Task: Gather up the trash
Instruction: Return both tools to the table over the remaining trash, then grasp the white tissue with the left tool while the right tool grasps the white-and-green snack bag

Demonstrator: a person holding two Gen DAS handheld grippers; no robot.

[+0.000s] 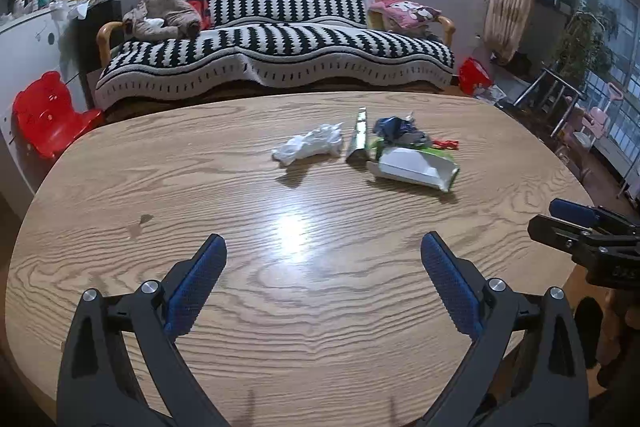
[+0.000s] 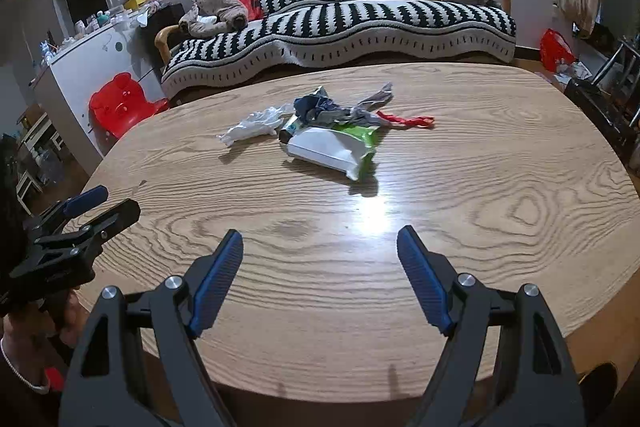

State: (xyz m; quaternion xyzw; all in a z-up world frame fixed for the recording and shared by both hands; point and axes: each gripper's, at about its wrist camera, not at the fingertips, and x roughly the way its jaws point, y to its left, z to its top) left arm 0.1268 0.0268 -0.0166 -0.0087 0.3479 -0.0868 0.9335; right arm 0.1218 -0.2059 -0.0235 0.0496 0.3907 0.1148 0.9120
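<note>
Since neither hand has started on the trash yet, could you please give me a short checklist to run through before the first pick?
1. Left tongs open and empty: ok.
2. Right tongs open and empty: ok.
3. Trash in view ahead on the table: crumpled white tissue, white and green packet, dark crumpled wrapper, red scrap: ok.
4. Bare tabletop between the tongs and the pile: ok.
5. Tissue lying apart from the pile, free to pick alone: ok.
6. A bin or bag to drop the trash in: cannot tell, none shows in either view.
</note>
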